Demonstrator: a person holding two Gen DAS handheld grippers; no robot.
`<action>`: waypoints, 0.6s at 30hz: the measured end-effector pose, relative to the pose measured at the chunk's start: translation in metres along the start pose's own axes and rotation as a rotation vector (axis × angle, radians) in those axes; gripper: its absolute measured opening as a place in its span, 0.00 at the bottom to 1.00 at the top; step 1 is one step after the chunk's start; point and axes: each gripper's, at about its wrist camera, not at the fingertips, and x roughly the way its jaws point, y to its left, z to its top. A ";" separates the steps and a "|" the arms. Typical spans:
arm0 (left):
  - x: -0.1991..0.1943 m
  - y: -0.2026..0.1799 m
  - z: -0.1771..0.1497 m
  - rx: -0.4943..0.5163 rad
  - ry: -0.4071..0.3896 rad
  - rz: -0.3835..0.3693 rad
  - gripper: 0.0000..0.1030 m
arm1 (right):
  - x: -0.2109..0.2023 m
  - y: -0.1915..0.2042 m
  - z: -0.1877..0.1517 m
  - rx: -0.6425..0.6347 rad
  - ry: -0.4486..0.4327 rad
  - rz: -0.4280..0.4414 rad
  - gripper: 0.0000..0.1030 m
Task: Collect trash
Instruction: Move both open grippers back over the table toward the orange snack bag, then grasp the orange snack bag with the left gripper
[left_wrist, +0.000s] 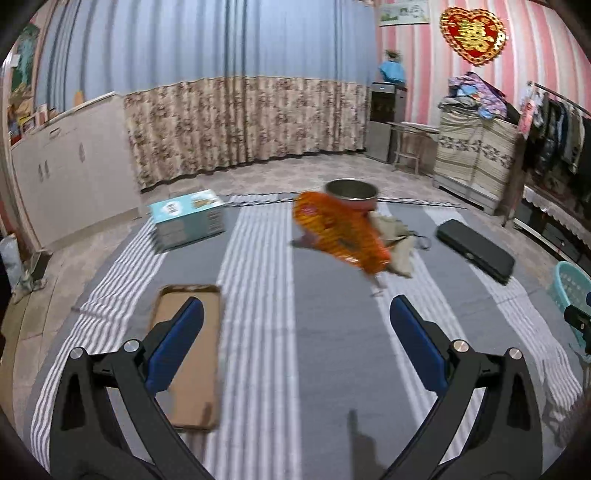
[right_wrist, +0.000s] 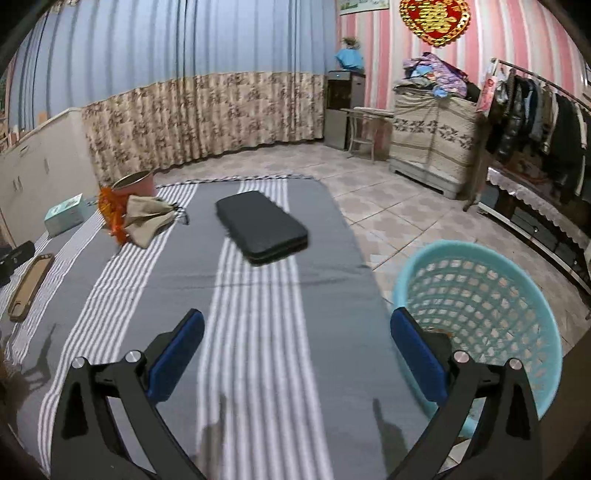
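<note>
An orange snack wrapper (left_wrist: 340, 230) lies on the grey striped mat (left_wrist: 325, 332), ahead of my open left gripper (left_wrist: 295, 314) and slightly to its right; the same orange wrapper (right_wrist: 110, 214) shows at the far left in the right wrist view. Beside it sits a crumpled beige paper bag (left_wrist: 395, 240), and that beige bag (right_wrist: 147, 218) is seen from the right too. A turquoise mesh basket (right_wrist: 480, 317) stands on the tiled floor just right of my open right gripper (right_wrist: 295, 317). Nothing is between either gripper's fingers.
A metal pot (left_wrist: 351, 194) stands behind the wrapper. A teal box (left_wrist: 188, 221), a brown tray (left_wrist: 188, 354) and a flat black case (right_wrist: 262, 229) also lie on the mat. A cabinet, curtain, covered chest and clothes rack line the room's edges.
</note>
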 end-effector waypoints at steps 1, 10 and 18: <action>0.001 0.007 -0.001 -0.006 0.006 0.002 0.95 | 0.004 0.005 0.002 0.001 0.011 0.008 0.96; 0.012 0.050 0.011 -0.070 0.021 -0.005 0.95 | 0.036 0.052 0.020 -0.040 0.072 0.028 0.96; 0.038 0.035 0.049 -0.095 0.043 -0.083 0.95 | 0.052 0.069 0.023 -0.065 0.067 -0.038 0.96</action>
